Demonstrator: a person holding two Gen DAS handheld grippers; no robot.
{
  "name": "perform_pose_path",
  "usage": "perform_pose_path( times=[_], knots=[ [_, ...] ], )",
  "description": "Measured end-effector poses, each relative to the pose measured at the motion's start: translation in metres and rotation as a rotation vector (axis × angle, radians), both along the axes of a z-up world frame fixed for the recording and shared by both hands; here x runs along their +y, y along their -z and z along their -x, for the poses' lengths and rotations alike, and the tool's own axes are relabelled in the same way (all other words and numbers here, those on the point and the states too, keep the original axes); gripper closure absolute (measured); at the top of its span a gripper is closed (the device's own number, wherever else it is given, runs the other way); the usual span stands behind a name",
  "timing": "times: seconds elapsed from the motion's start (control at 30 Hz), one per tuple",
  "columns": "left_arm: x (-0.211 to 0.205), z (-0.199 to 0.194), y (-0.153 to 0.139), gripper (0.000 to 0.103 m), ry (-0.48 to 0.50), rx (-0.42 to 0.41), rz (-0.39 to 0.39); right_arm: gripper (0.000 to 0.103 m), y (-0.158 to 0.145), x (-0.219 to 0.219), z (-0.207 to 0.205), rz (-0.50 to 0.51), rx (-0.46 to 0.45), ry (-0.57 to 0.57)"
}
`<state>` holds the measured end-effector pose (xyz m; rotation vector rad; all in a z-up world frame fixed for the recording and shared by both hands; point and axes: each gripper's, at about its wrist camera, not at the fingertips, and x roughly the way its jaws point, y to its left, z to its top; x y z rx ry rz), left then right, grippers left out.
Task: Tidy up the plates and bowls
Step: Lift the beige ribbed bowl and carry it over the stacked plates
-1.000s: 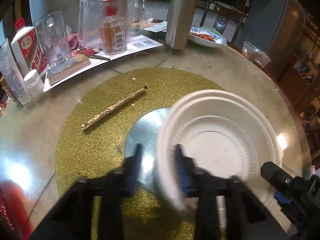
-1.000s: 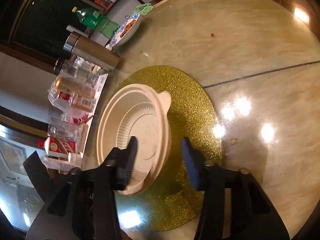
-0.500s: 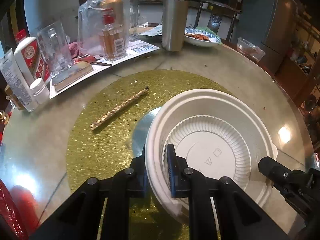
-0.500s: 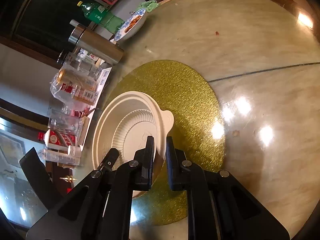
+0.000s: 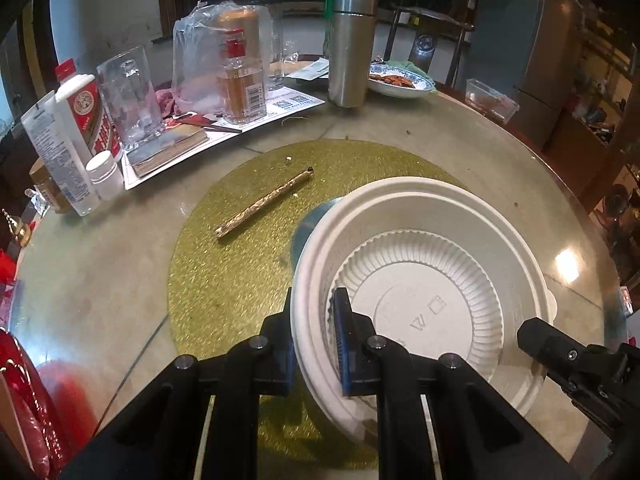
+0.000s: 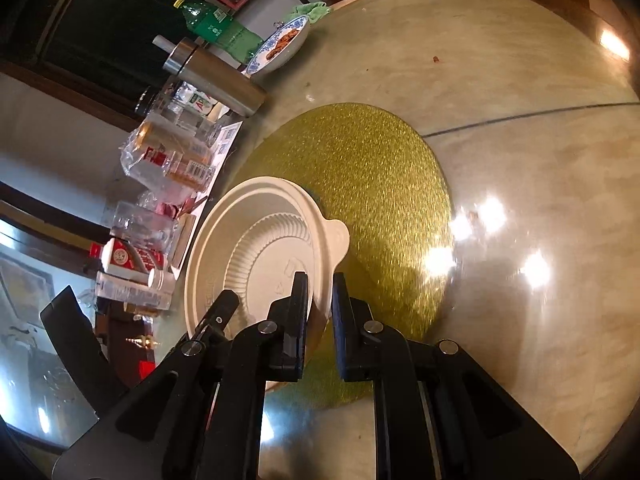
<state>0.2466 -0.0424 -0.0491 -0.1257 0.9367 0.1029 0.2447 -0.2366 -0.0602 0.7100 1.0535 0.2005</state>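
Two grippers are pinching the rim of one wide white disposable plastic bowl, which is sitting over the round glittery gold mat on the pale marble-patterned tabletop. The left gripper is holding its jaws nearly closed on the bowl's near-left rim, one blue pad inside the wall and one outside. The right gripper is clamping the opposite rim, its jaws almost together, close beside the bowl's small rounded tab. A ribbed white disc is lying nested in the bowl's bottom. On the mat, left of the bowl and apart from it, a thin gold patterned stick is lying at a slant. Beyond the mat's far edge, a tall brushed-steel flask is standing upright beside a blue-and-white dish of food.
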Motion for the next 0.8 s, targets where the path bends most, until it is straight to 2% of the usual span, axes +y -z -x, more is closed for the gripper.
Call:
perform_pose_path(
  times=[0.47, 0.8],
  knots=[
    [0.012, 0.038, -0.009, 0.089, 0.008, -0.021, 0.013, 0.092, -0.015, 0.012, 0.042, 0.014, -0.031, -0.010],
    [0.026, 0.064, -0.009, 0.089, -0.005, -0.022, 0.018, 0.092, -0.014, 0.026, 0.068, 0.019, -0.040, -0.035]
  ],
)
